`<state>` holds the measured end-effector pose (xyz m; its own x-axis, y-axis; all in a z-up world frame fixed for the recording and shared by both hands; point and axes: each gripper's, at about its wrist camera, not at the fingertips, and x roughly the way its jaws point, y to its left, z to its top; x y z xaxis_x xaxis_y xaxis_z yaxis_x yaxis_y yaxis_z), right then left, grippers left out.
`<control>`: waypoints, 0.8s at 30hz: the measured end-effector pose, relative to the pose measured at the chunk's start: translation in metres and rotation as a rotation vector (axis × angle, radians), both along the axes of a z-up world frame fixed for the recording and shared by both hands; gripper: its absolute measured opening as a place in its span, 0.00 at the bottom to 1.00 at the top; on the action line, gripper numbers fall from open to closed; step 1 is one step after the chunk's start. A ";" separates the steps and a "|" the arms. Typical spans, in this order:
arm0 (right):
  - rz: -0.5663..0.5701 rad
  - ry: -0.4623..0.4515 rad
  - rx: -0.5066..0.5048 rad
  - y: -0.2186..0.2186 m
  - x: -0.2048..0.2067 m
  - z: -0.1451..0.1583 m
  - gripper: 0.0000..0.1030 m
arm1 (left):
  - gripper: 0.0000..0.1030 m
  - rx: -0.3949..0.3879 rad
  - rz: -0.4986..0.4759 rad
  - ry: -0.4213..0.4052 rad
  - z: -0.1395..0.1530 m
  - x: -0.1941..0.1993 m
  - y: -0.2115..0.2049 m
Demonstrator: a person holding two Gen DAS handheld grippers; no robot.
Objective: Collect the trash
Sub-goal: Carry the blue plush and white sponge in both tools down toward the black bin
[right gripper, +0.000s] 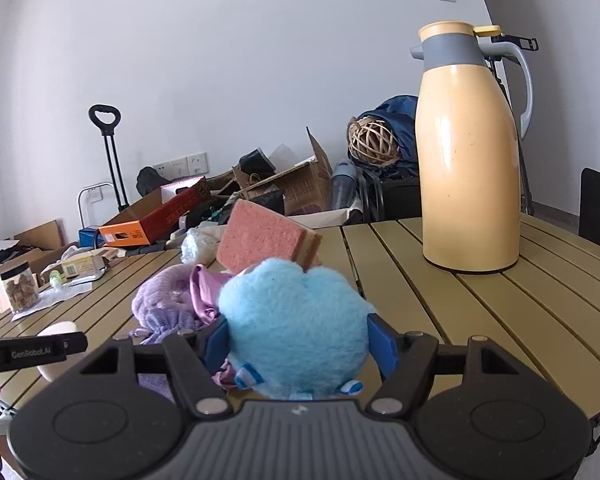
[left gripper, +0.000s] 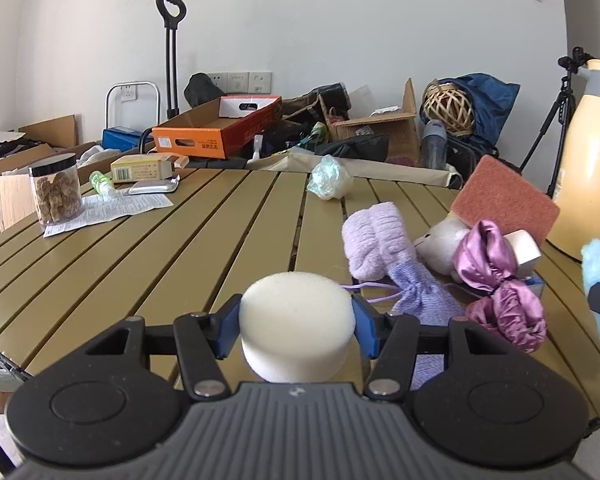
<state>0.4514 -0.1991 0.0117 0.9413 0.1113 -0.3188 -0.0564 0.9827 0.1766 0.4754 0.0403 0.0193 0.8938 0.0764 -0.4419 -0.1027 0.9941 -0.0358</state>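
Left gripper (left gripper: 296, 322) clamping white foam puck (left gripper: 296, 312) between blue pads, holding it just above slatted table (left gripper: 140, 264). Right gripper (right gripper: 298, 340) squeezing blue plush toy (right gripper: 296, 320) between blue pads, lifting it clear of tabletop. Lying in heap beside both: lilac towel roll (left gripper: 374, 240), purple satin scrunchie (left gripper: 496, 280), pink sponge (left gripper: 504, 200) leaning tilted on heap. Standing upright at right, well apart: yellow thermos jug (right gripper: 468, 160). Sitting on paper sheet at far left: clear jar (left gripper: 56, 192).
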 end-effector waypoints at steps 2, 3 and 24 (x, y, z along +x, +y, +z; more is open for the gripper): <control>0.006 -0.008 -0.002 0.002 -0.006 0.002 0.67 | 0.56 0.001 -0.014 -0.016 0.004 -0.008 -0.003; 0.010 -0.012 -0.003 0.003 -0.009 0.003 0.68 | 0.56 0.001 -0.021 -0.024 0.006 -0.013 -0.003; 0.072 -0.029 -0.016 0.020 -0.107 0.011 0.68 | 0.56 -0.034 -0.065 -0.078 0.025 -0.120 -0.009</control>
